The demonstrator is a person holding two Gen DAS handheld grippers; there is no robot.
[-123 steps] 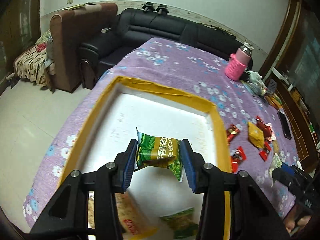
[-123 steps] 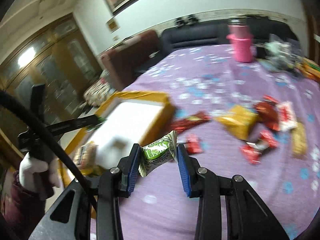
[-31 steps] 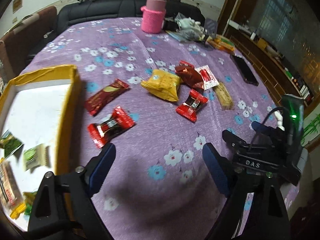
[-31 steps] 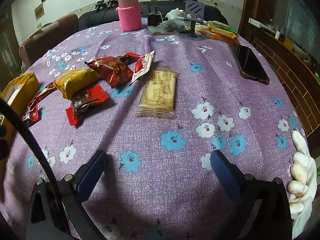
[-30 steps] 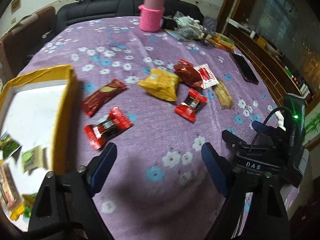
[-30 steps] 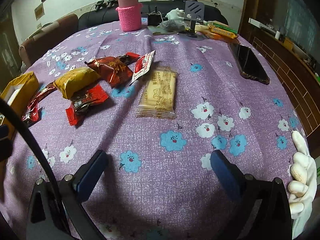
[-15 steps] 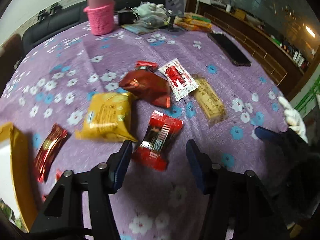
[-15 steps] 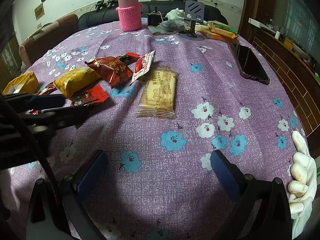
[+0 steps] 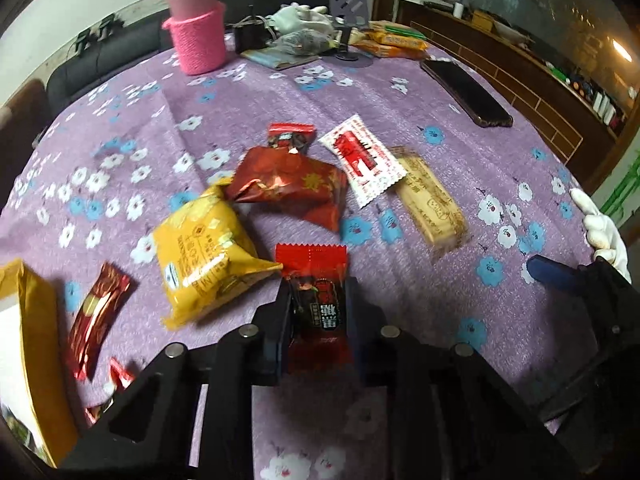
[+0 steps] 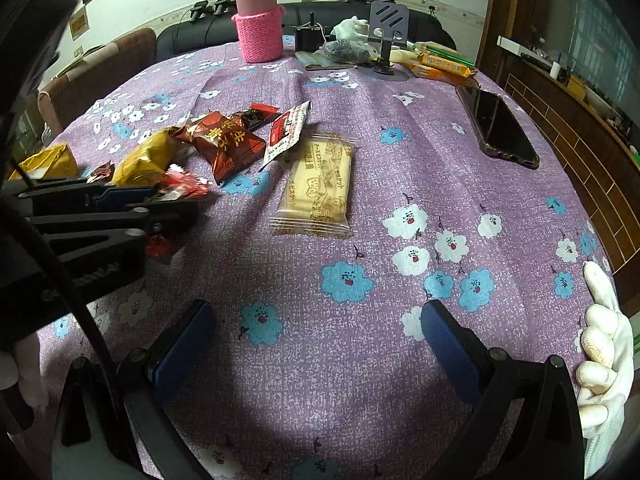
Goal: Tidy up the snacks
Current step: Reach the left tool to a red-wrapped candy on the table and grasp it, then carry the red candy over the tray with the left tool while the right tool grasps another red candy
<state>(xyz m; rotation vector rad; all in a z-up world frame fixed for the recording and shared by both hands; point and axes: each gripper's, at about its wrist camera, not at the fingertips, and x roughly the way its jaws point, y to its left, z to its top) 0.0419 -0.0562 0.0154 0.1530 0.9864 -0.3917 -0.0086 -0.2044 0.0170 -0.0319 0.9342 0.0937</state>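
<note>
The left gripper (image 9: 318, 312) is clamped on a red snack packet (image 9: 316, 300) (its top sticks out past the pads), toward the left side of the table (image 10: 380, 208), just beside the yellow packet (image 9: 200, 256). The right gripper (image 10: 316, 344) hangs wide apart over bare cloth near the front edge, holding nothing

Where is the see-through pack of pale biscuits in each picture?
Left wrist view: the clear rectangular pack of pale biscuits lies right of centre, beside the white-and-red sachet.
Right wrist view: it lies at the centre, lengthwise away from the camera.
Shared landmark: the pink flask in a knitted sleeve at the table's far end.
</note>
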